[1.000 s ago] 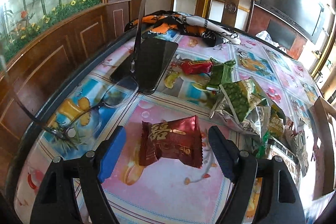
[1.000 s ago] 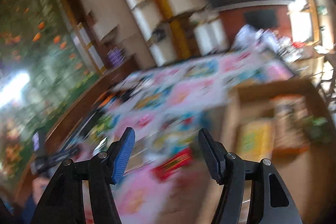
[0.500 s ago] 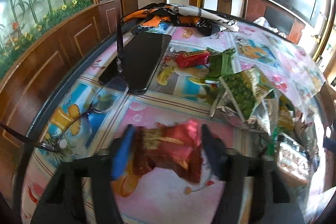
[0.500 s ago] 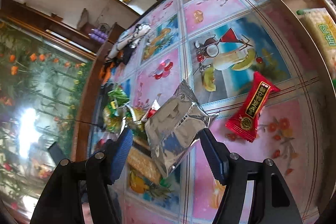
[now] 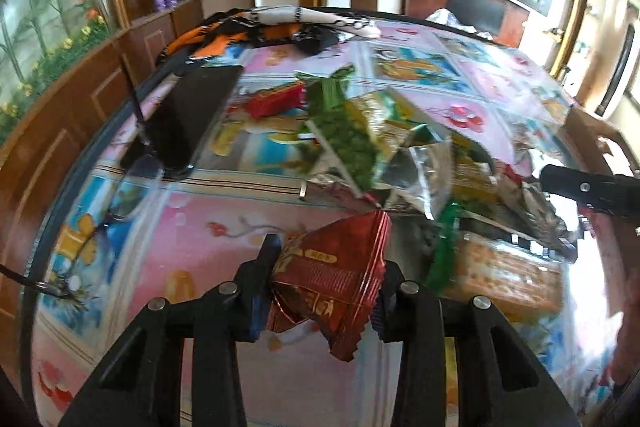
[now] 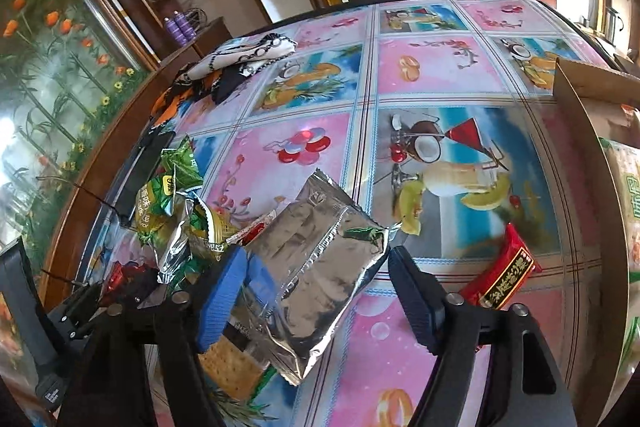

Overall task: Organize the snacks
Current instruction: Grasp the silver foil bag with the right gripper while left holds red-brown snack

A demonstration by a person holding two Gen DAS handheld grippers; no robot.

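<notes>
On the fruit-print tablecloth point(image 5: 224, 227), left hand-held gripper point(image 5: 324, 287) closing, pinching red snack packet point(image 5: 336, 275); right point(image 6: 316, 287) spread.

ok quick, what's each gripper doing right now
Left gripper: closing on the red candy.
Right gripper: open around the silver packet.

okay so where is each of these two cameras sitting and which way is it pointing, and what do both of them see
Left wrist: on the left gripper, angled down along its fingers at the dark red snack packet that its closing jaws are pressing on.
Right wrist: on the right gripper, angled down at the silver foil packet between its spread fingers, not gripped.
Shared: the snack pile, black phone and patterned tablecloth.
</notes>
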